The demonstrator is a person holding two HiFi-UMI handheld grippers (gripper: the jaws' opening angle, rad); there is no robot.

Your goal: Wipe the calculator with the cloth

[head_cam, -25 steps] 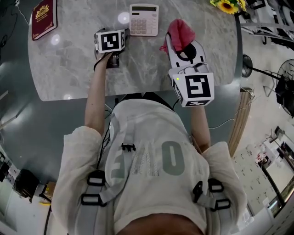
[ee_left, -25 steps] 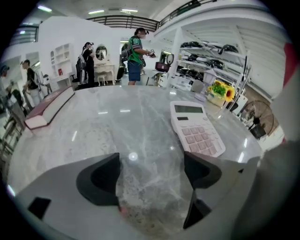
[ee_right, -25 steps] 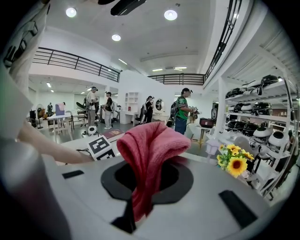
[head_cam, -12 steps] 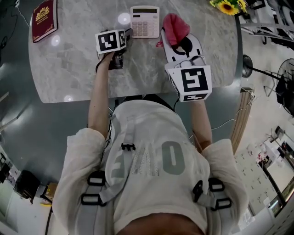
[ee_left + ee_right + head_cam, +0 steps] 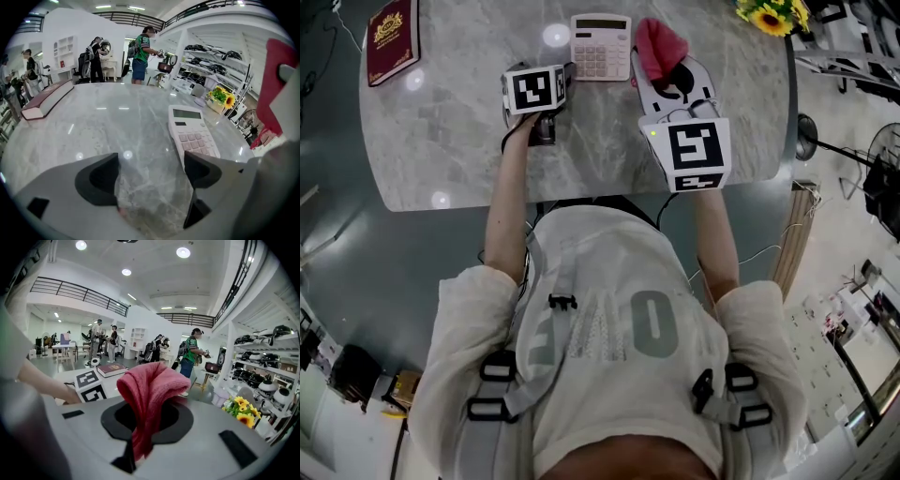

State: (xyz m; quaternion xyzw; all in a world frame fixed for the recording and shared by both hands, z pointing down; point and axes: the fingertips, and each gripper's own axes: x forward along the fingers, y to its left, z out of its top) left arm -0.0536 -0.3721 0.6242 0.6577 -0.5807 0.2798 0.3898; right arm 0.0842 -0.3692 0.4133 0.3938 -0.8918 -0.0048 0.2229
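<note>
A cream calculator (image 5: 601,46) (image 5: 191,135) lies face up at the far side of the grey marble table (image 5: 450,122). My left gripper (image 5: 566,73) (image 5: 150,176) rests open on the table just left of it, nothing between its jaws. My right gripper (image 5: 666,70) (image 5: 145,420) hovers to the right of the calculator, shut on a red cloth (image 5: 659,47) (image 5: 147,394) that bunches up above the jaws. That cloth also shows at the right edge of the left gripper view, cloth (image 5: 274,84).
A dark red book (image 5: 391,35) (image 5: 47,99) lies at the table's far left. Yellow sunflowers (image 5: 772,14) (image 5: 241,408) stand at the far right corner. The table's near edge curves just in front of the person's body. People stand in the hall beyond.
Both grippers have moved forward toward the calculator. The right one carried the red cloth up next to the calculator's right side; the left one slid closer to its left edge.
</note>
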